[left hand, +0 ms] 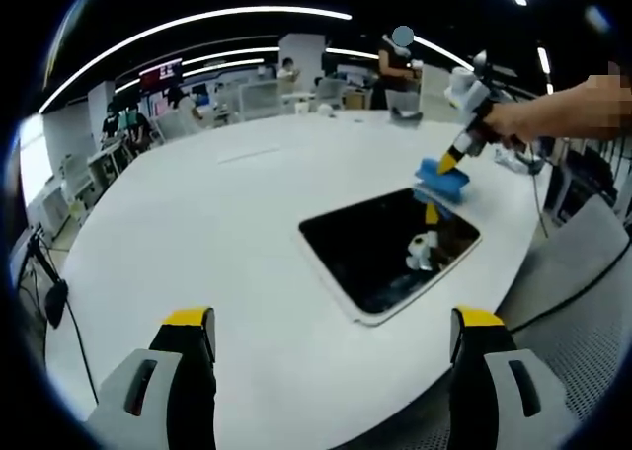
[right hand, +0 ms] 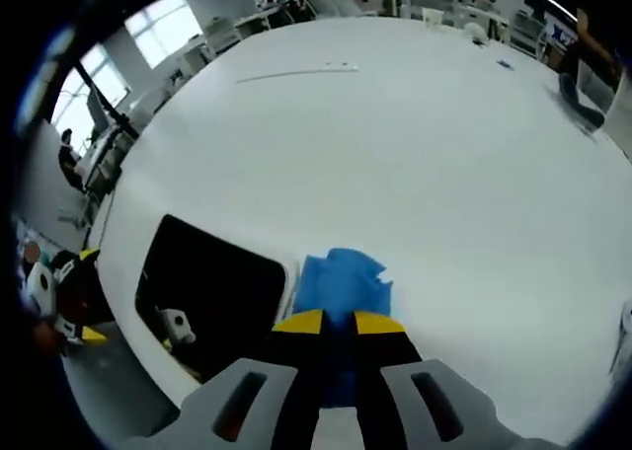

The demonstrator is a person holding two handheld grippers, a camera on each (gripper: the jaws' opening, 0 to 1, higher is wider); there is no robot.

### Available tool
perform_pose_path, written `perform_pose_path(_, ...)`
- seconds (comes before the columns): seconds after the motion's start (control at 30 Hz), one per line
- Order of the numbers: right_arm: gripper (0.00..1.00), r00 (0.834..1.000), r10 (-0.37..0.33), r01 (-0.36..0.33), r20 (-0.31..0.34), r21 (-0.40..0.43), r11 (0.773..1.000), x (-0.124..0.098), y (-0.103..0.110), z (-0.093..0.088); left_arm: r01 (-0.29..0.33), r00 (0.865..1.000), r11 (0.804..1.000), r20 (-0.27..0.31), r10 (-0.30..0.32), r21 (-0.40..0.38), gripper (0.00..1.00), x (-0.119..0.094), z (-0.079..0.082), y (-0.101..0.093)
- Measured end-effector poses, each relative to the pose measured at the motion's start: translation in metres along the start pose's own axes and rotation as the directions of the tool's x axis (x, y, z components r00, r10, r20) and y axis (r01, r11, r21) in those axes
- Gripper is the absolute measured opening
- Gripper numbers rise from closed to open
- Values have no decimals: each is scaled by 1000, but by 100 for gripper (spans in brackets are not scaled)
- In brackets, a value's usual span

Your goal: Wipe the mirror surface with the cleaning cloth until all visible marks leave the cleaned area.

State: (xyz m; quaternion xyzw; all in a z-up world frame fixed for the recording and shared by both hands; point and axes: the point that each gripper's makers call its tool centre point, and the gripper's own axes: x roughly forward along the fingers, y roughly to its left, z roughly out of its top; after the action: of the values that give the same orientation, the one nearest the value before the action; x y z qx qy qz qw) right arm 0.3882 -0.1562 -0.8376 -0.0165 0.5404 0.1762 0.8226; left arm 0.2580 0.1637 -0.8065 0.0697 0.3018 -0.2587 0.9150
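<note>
Looking over the scene: we are seeing a wide white table [left hand: 227, 233] with a smooth matte top and a rounded edge.
Mirror: we are seeing a flat rectangular mirror [left hand: 380, 248] with rounded corners and a thin pale rim; its glossy face is reading almost black and is reflecting a gripper. It is lying flat on the table near the edge.
Cloth: we are seeing a bright blue cleaning cloth [right hand: 341, 282], soft and crumpled into folds. It is lying at the mirror's far rim, partly on the white tabletop.
Right gripper: we are seeing the right gripper [right hand: 338, 324] with grey bodies and yellow-tipped black jaws. Its jaws are clenched on the cloth, pressing it down just beside the mirror's edge.
Left gripper: we are seeing the left gripper [left hand: 333, 327] with its jaws spread wide and nothing between them. It is hovering over the table's near side, well apart from the cloth.
Writing: we are making out a red-lit screen [left hand: 161, 73] far behind, too blurred for us to read.
</note>
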Motion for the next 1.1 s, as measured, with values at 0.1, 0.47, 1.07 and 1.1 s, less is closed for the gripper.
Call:
perform_pose_path(0.1,4,1000,10,-10,-3,4,1000,3,6,0,-1,1000,1000,-1,1,5,100,0,0,0)
perform_pose_path(0.47,4,1000,18,-18,-17,-7,1000,14,28,3,0,1000,1000,1,0,11,100,0,1,0)
perform_pose_path(1.07,4,998,10,-12,-64,-35,999,32,60,-1,10,1000,1000,-1,-10,21,100,1,1,-1)
perform_pose_path(1.1,4,998,4,-7,-64,-41,999,33,61,-1,7,1000,1000,1,-7,18,100,1,1,-1)
